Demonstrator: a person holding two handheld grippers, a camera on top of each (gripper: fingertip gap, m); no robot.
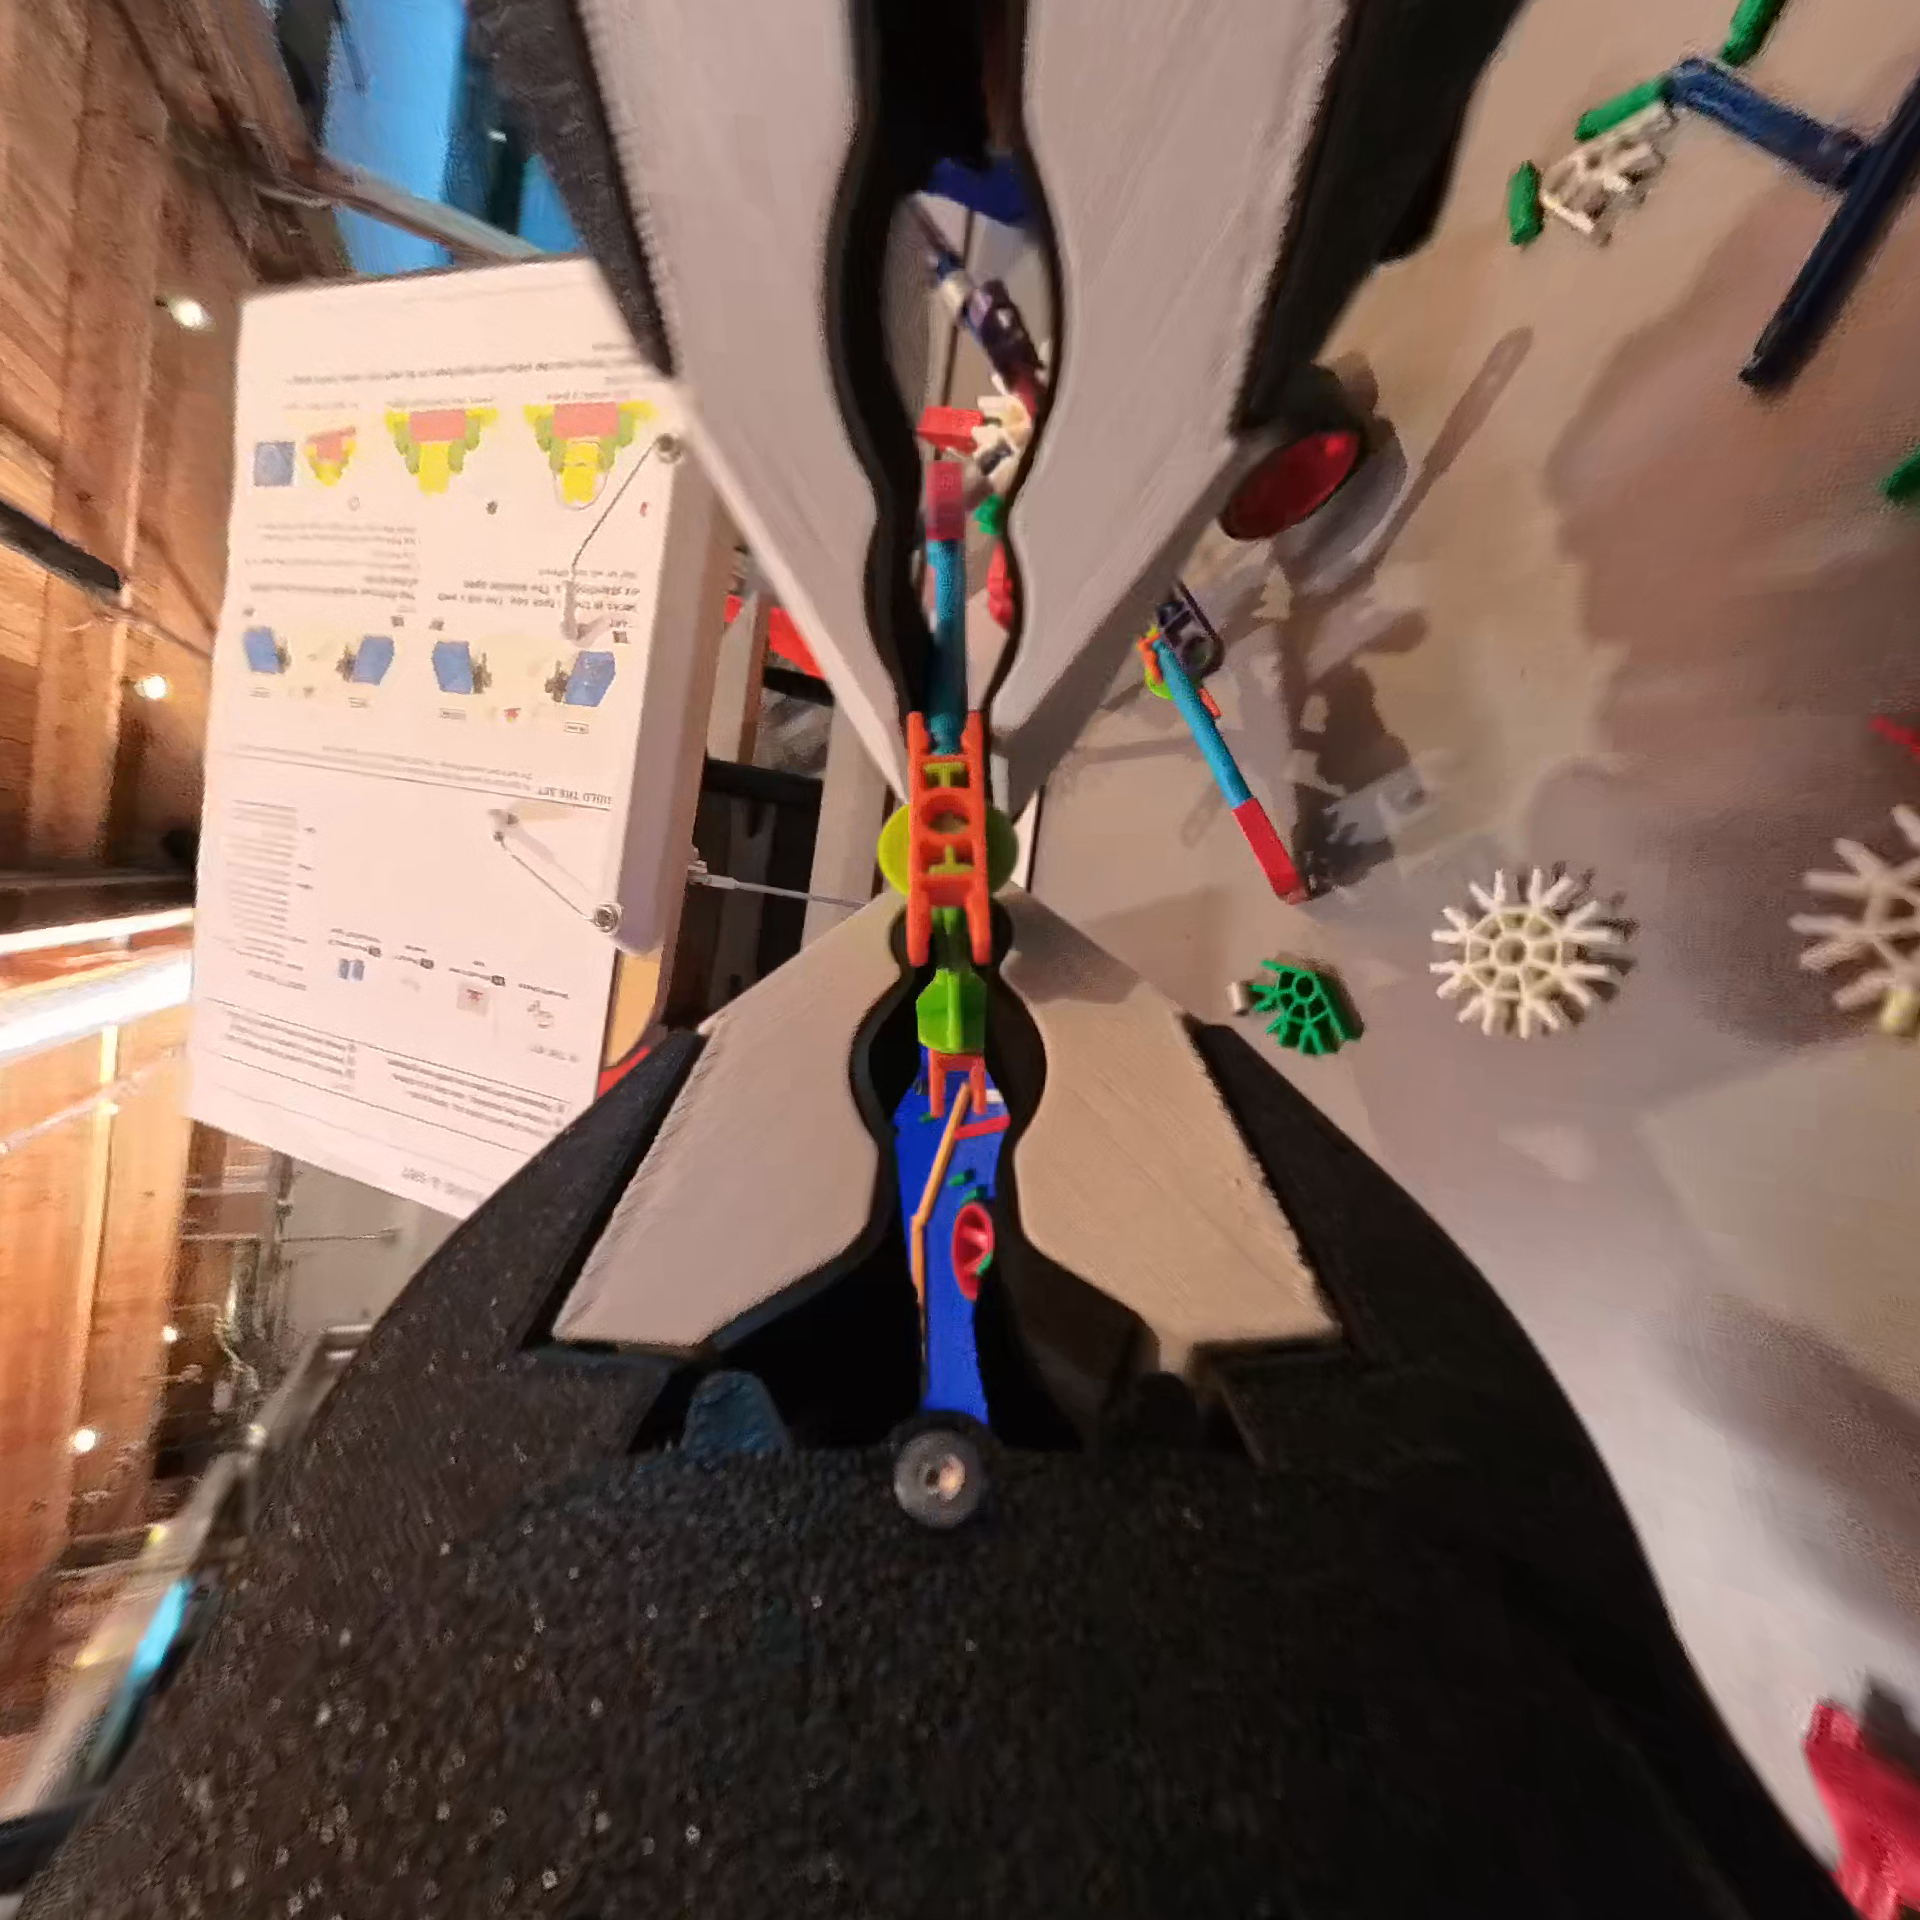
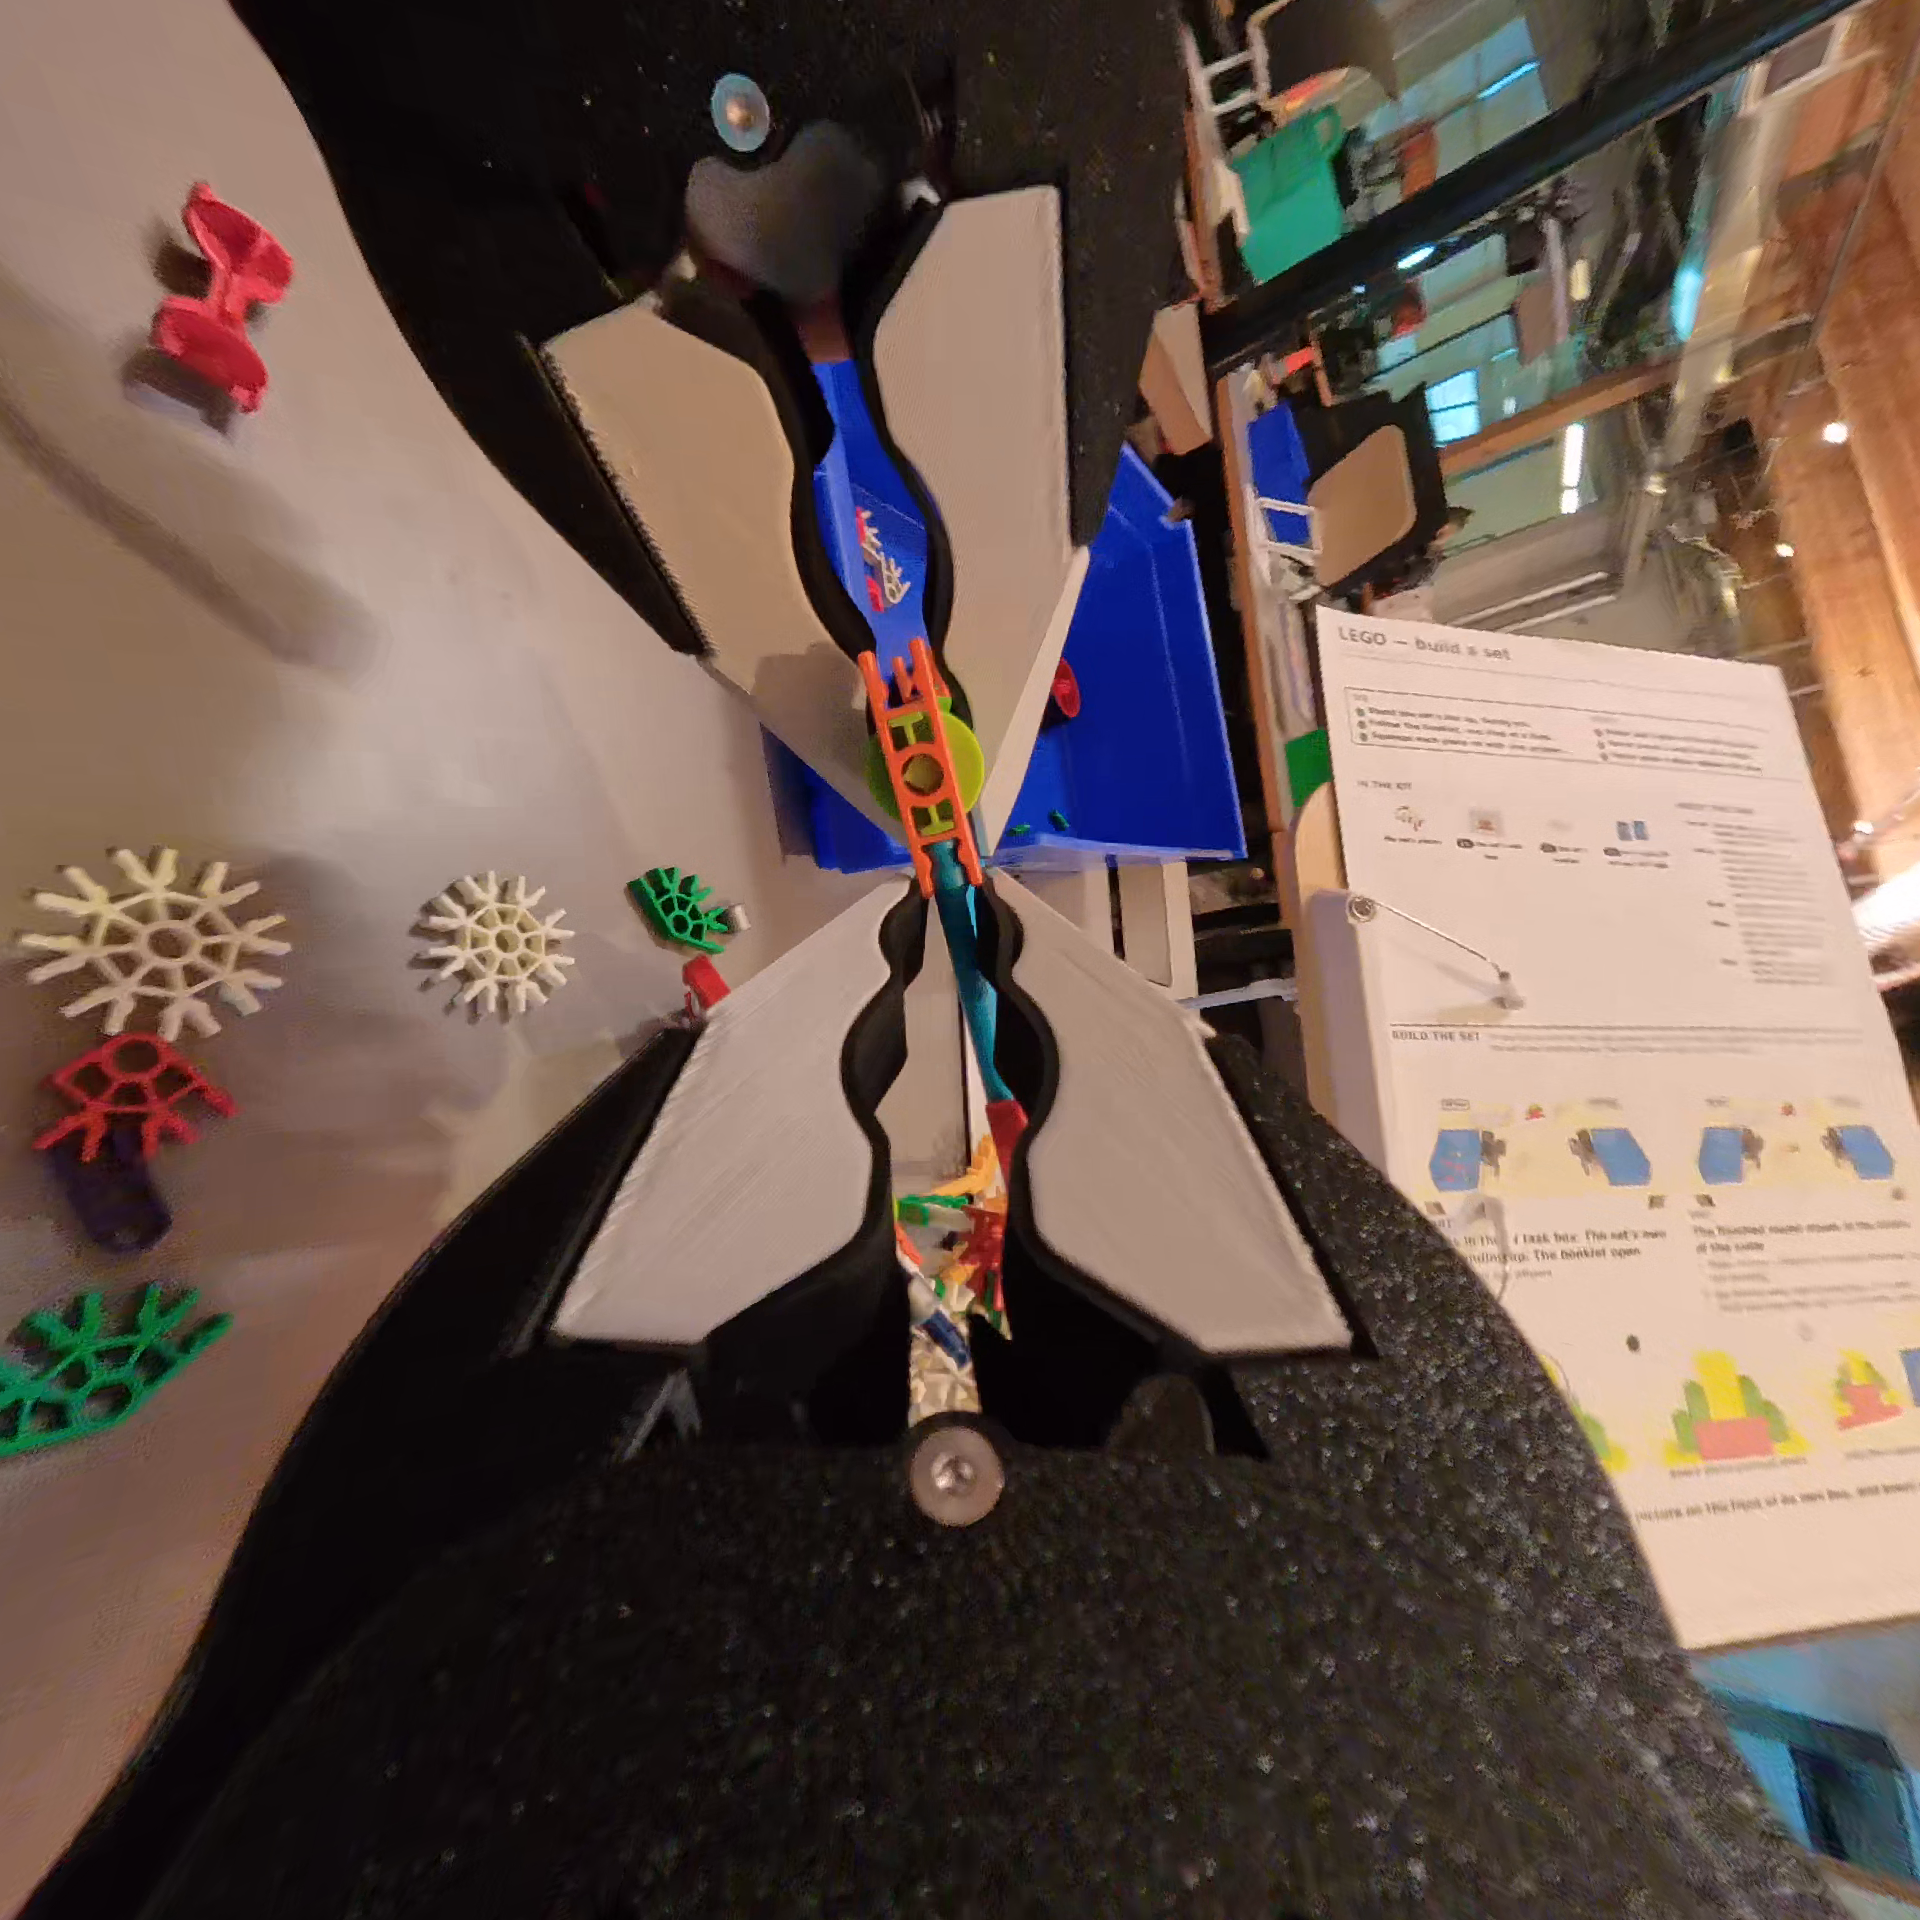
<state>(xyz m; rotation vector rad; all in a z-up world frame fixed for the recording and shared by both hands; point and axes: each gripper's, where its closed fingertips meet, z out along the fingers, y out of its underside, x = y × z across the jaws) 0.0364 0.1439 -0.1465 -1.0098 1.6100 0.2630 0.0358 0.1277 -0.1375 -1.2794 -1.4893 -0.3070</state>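
The left gripper (image 1: 948, 940) is clamping the orange connector (image 1: 945, 831), with its lime disc (image 1: 896, 844), tip to tip against the right gripper (image 2: 961, 894), which is pinching the teal rod (image 2: 971, 997) plugged into it. White snowflake pieces (image 2: 497, 940) are lying nearby on the grey table (image 2: 416, 727); a blue bin (image 2: 1143, 707) is sitting beyond.

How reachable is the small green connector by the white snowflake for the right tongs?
Probably not now: right tongs are shut on the teal rod, whose orange connector the left tongs grip. The green connector lies uncovered.
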